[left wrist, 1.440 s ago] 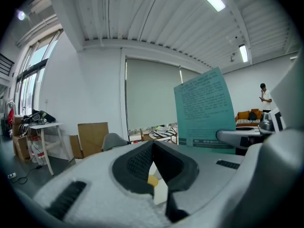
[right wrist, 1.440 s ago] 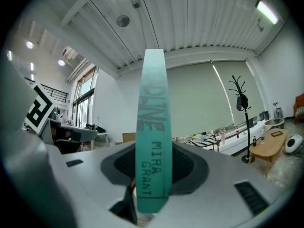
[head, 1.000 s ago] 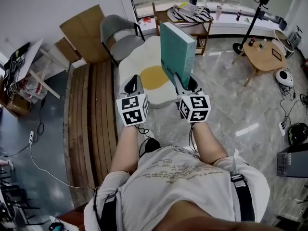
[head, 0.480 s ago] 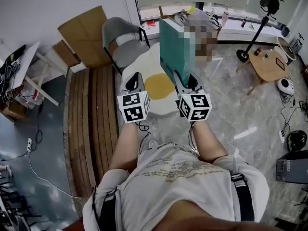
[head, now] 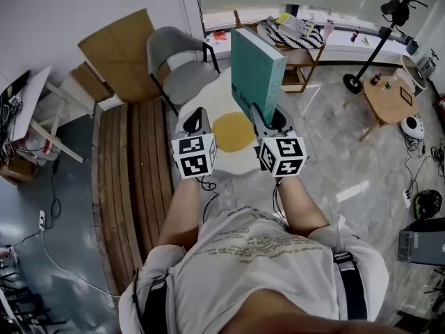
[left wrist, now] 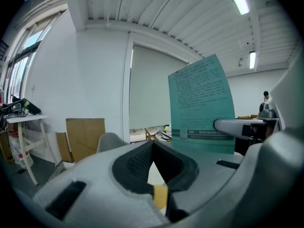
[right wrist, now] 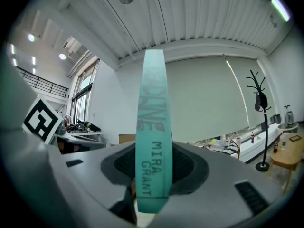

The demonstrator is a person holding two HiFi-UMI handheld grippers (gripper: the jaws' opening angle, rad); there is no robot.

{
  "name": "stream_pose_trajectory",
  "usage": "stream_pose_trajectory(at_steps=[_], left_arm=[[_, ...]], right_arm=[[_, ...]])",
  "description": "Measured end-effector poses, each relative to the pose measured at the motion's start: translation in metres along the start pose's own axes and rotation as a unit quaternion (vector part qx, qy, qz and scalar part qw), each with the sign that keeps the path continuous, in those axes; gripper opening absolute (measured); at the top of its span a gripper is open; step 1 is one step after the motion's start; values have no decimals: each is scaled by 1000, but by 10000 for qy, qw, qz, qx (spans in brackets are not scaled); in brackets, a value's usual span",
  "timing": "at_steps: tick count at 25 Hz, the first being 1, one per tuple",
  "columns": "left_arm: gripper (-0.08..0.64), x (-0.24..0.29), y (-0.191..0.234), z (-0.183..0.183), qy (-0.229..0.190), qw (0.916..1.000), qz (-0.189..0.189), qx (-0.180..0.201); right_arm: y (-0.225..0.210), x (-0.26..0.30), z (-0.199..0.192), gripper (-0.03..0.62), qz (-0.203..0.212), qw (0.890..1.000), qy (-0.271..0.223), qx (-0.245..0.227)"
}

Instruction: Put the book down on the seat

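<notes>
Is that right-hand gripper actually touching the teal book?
Touching. In the right gripper view, the right gripper has both jaws pressed against the teal book, one each side of its spine.

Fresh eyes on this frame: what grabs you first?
The teal book stands upright mid-frame, clamped near its bottom in the right tool. Just beneath it lies a fried-egg seat, white with a yellow yolk. The left tool hovers over the seat, shut and empty.

Teal book (head: 257,72), white seat (head: 221,92) with a yellow centre — grey chair (head: 177,60), black-and-white striped cloth (head: 295,30)
</notes>
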State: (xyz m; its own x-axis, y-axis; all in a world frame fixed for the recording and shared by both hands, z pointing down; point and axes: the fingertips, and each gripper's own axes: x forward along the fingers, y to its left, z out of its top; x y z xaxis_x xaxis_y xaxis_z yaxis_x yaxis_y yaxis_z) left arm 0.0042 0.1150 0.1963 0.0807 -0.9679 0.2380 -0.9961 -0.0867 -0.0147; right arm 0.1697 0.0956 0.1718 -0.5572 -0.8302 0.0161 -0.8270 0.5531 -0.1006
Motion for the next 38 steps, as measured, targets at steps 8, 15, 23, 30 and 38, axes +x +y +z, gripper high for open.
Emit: stream_pose_trajectory(at_steps=[8, 15, 23, 30, 38], left_arm=[[20, 29, 34, -1, 24, 9997, -236, 27], [20, 49, 48, -16, 221, 9989, -411, 9], [20, 77, 66, -23, 385, 9991, -160, -76], [20, 113, 85, -5, 347, 9992, 189, -105], [20, 160, 85, 10, 336, 9983, 424, -229]], right_arm=[[7, 41, -7, 164, -218, 9997, -22, 73], [12, 60, -21, 164, -303, 9994, 83, 174], [10, 111, -24, 164, 117, 9996, 103, 222], [1, 167, -19, 164, 536, 9984, 163, 122], [-31, 220, -13, 164, 876, 9959, 199, 140]])
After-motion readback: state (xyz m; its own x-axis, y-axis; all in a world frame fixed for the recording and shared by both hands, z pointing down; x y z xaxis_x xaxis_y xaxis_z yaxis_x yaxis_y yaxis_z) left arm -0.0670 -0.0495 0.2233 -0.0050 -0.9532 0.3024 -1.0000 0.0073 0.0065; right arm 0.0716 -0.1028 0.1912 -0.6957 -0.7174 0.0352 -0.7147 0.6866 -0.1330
